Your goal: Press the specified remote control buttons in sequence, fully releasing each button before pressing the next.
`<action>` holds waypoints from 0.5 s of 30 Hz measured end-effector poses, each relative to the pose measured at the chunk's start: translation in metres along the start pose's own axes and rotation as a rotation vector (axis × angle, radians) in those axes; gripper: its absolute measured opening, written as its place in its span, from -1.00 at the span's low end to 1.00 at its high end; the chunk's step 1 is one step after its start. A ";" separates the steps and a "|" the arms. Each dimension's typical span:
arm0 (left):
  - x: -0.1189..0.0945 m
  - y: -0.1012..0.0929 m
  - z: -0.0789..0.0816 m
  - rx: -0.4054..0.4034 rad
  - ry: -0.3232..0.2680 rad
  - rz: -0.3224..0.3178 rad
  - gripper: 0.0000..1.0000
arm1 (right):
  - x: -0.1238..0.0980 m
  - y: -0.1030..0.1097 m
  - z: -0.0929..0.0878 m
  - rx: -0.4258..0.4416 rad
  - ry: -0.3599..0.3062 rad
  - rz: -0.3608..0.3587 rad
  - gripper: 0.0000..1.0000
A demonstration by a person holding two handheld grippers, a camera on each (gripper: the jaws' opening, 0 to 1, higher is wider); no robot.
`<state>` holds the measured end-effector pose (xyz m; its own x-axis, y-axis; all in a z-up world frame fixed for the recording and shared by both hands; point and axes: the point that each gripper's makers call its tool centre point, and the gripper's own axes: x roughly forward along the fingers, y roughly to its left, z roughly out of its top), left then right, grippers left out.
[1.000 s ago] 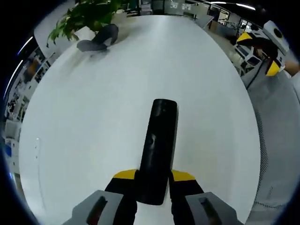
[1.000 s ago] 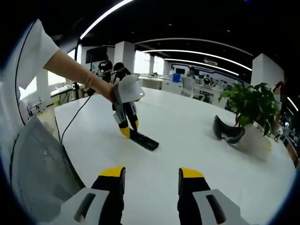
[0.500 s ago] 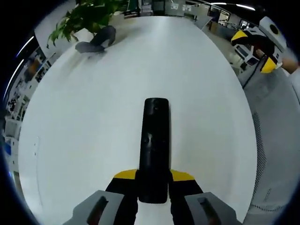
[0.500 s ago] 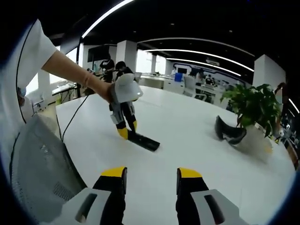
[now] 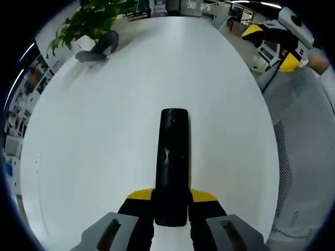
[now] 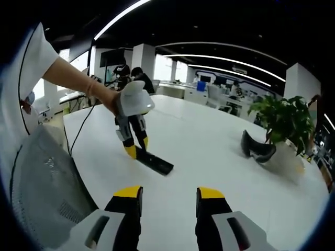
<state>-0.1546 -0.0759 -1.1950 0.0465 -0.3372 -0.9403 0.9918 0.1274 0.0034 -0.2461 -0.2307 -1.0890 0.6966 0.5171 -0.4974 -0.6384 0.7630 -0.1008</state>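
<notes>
Flanking remote: plant, headset.

Remote on table, near end between left gripper fingers; plant at far edge.

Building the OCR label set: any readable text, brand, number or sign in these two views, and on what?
None can be read.
Remote control: black face with faint button marks, no legible print; it sits between the left gripper jaws.
Left gripper casing in the right gripper view: plain white, no lettering visible.
Right gripper: yellow tips, no markings.
Background office signs and screens: too small and blurred to read.
</notes>
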 end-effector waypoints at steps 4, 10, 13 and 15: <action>-0.001 -0.007 -0.001 -0.004 0.000 -0.001 -0.52 | 0.000 0.000 0.000 -0.004 0.000 0.000 -0.24; -0.002 -0.020 -0.003 0.000 0.000 -0.008 -0.52 | 0.000 0.001 0.000 -0.013 0.003 0.003 -0.24; -0.002 -0.024 -0.004 -0.008 -0.006 -0.010 -0.52 | 0.001 0.002 -0.001 -0.018 0.008 0.007 -0.24; -0.002 -0.029 -0.004 -0.012 -0.010 -0.012 -0.52 | 0.001 0.003 -0.001 -0.022 0.012 0.009 -0.24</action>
<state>-0.1835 -0.0750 -1.1944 0.0356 -0.3483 -0.9367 0.9909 0.1344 -0.0123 -0.2473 -0.2285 -1.0909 0.6868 0.5196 -0.5083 -0.6521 0.7493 -0.1151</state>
